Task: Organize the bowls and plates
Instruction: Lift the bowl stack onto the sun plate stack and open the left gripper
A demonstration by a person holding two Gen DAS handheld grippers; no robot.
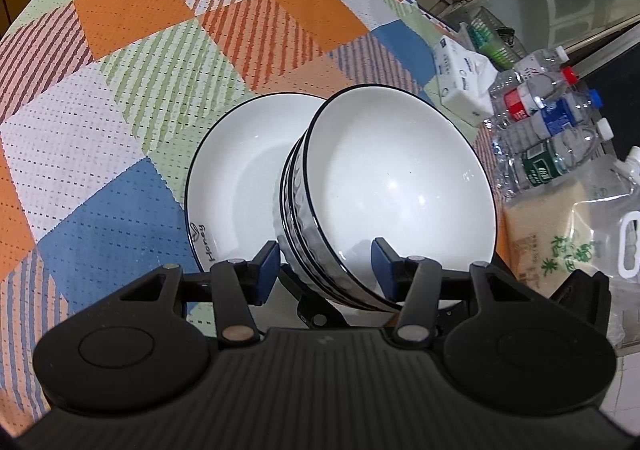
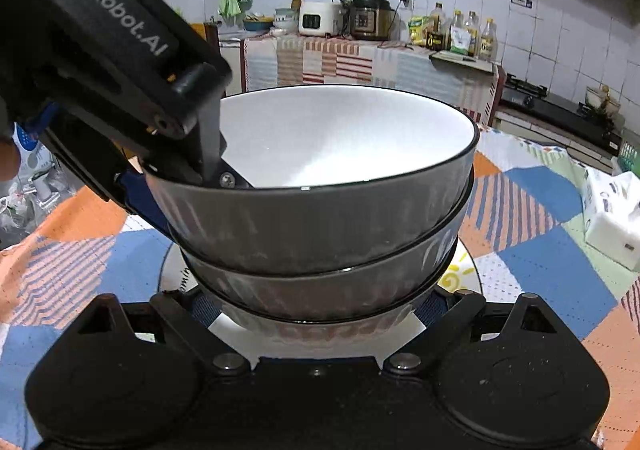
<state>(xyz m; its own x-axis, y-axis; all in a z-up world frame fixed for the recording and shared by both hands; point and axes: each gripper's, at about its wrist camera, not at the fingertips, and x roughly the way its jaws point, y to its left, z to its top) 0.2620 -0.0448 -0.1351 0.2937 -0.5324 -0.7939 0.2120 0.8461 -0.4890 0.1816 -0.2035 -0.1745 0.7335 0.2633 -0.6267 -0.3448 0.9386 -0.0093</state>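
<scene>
A stack of three white bowls with black rims [image 1: 384,186] stands tilted on a white plate [image 1: 236,178] lettered "Honey", on the patchwork tablecloth. My left gripper [image 1: 324,264] is open, its blue pads [image 1: 266,270] on either side of the stack's near rim; in the right wrist view it [image 2: 200,170] reaches over the top bowl's left rim, one finger inside and one outside. The bowl stack [image 2: 320,210] fills the right wrist view above the plate [image 2: 460,278]. My right gripper [image 2: 316,314] is open, low against the stack's base and the plate edge.
A tissue pack [image 1: 460,86], several plastic water bottles [image 1: 552,122] and a bag of rice [image 1: 568,234] lie at the table's right edge. The tissue pack also shows in the right wrist view [image 2: 612,210]. A kitchen counter with appliances [image 2: 360,18] stands behind.
</scene>
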